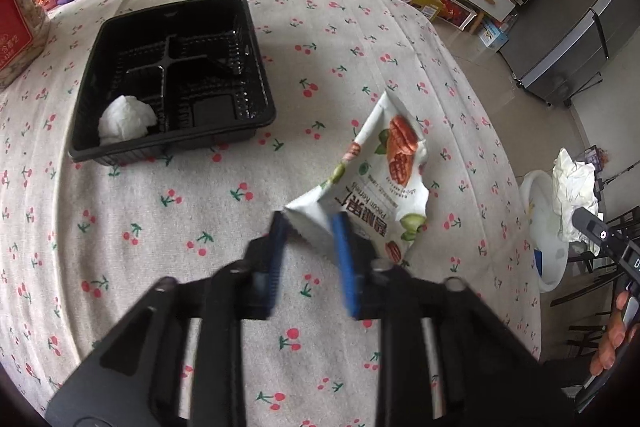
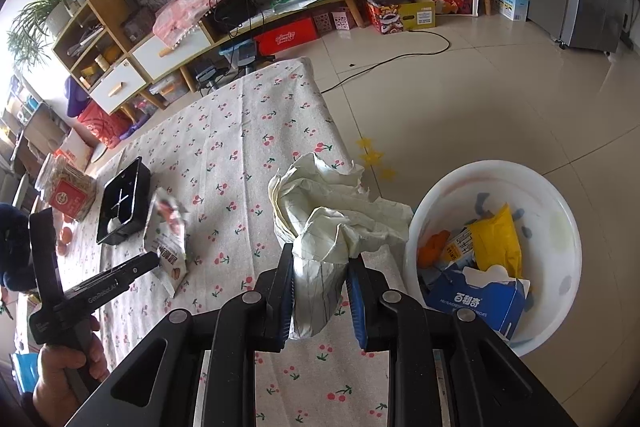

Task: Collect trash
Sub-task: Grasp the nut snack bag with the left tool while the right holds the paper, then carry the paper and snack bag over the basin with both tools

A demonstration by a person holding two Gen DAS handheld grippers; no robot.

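left wrist view: the left hand-held gripper has its blue pads closed on the lower corner of one pecan snack wrapper, which stands tilted above the worktop with its top leaning away from the camera. one black compartment tray lies beyond it, with one white tissue wad in its near left compartment; judged as trash not yet collected. one jar with a red label stands at the far left edge. right wrist view: the right hand-held gripper is clamped on one crumpled sheet of lined paper, held over the worktop edge, just beside one white bin on the floor. the bin already holds one blue carton, one yellow packet and something orange, not identifiable. judged progress: partly done; two items in grip await dropping, and the tray and tissue remain.
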